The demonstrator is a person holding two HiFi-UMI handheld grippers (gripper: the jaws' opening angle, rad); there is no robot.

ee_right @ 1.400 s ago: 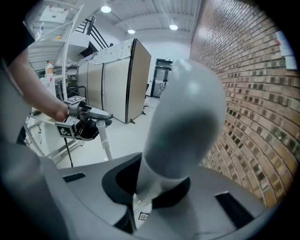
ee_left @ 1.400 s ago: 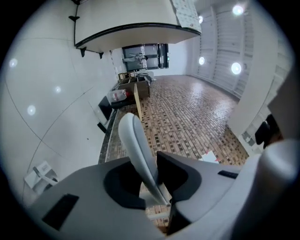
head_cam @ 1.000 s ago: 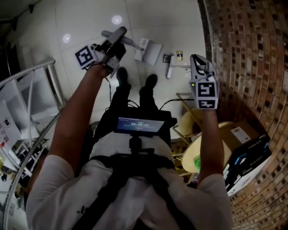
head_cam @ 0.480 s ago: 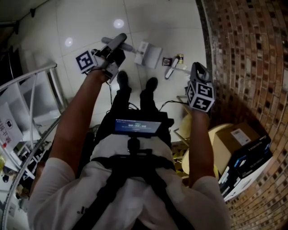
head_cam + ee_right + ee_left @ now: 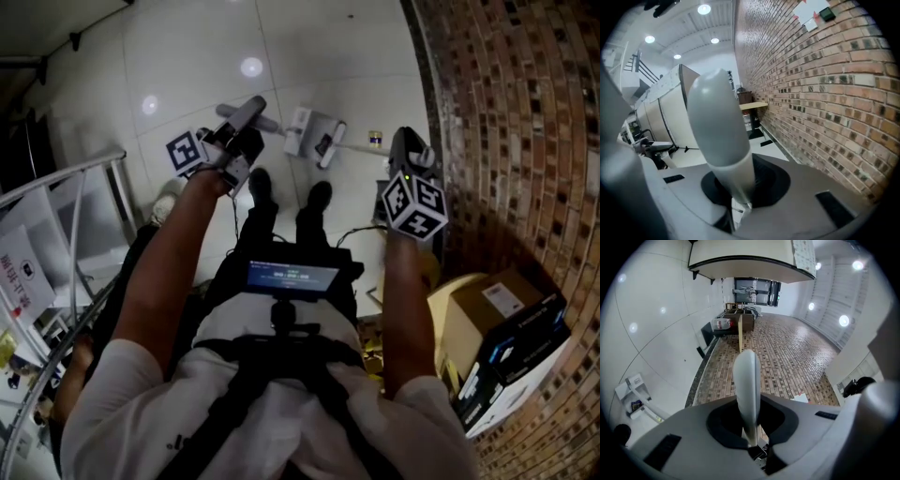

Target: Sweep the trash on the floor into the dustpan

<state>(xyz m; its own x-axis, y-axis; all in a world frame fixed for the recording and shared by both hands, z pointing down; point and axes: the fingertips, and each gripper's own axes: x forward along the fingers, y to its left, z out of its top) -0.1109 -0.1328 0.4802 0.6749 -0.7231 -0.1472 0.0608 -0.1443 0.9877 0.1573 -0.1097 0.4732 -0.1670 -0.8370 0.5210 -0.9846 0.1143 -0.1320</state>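
So, looking down from the head view, the person stood on a glossy white tiled floor (image 5: 187, 56) with a brick wall (image 5: 506, 122) curving down the right side of the frame. The left gripper (image 5: 246, 112), upper left of centre, was clamped tight on the pale grey dustpan handle (image 5: 746, 385). In the left gripper view the handle's rounded end poked up right between the jaws, with no gap on either side. The white dustpan (image 5: 307, 129) sat on the tiles near top centre, just above the person's dark shoes (image 5: 261, 186). Over on the right, the right gripper (image 5: 405, 148) had the thicker grey broom handle (image 5: 717, 136) between its jaws. They'd just been easing open a touch, but in its own view they were pressed against the handle. The thin broom shaft ran left across the floor from there, and the broom head (image 5: 328, 146) lay right at the dustpan's right edge, touching it as far as I could tell. A small yellowish bit of trash (image 5: 375, 138) lay on the tiles just beside the shaft, between the dustpan and the right gripper and apart from the pan. A cardboard box (image 5: 487, 300) sat against the wall at lower right.
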